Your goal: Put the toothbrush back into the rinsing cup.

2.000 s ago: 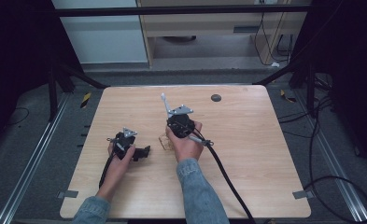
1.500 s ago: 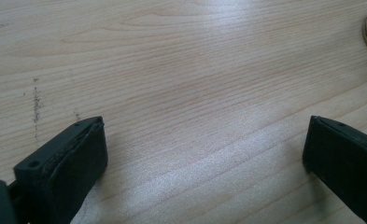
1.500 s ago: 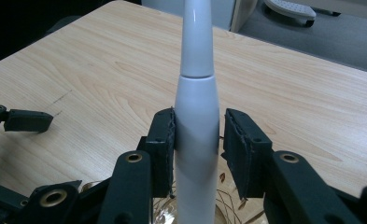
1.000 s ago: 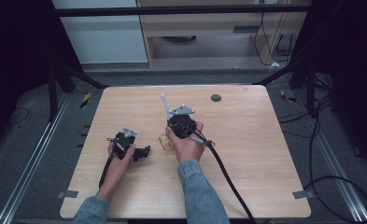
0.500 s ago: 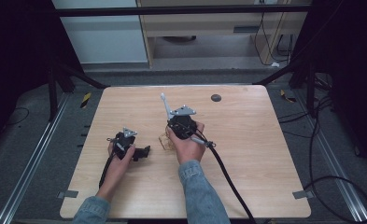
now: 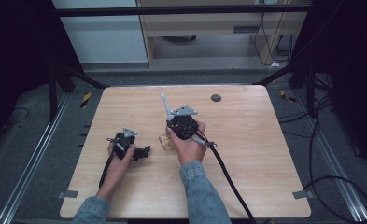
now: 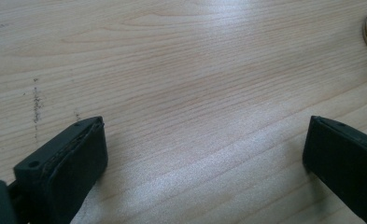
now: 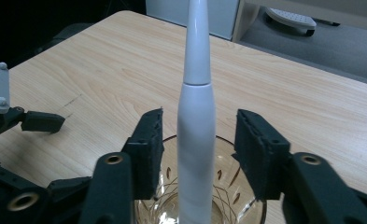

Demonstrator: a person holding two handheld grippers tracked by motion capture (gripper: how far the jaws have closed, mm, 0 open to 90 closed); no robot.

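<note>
Two grippers at work over a bare wooden table (image 6: 246, 168). On the left, left gripper (image 6: 141, 153) low by the wood, jaws wide apart with nothing between them; plenty of free board ahead and toward the near edge, so little to snag there. Just to its right, glass (image 8: 204, 205) standing on the table, amber-tinted, white stick (image 8: 195, 121) upright inside it. Right gripper (image 6: 179, 122) poised over the glass, jaws part-open either side of the stick, gaps on both sides, not yet gripping. Likely trouble: closing off-centre could shove the stick against the rim and tip the glass; lifting at a slant could drag the glass along. Farther right, broad open board, dark disc (image 6: 215, 97) near the far edge, well apart.
</note>
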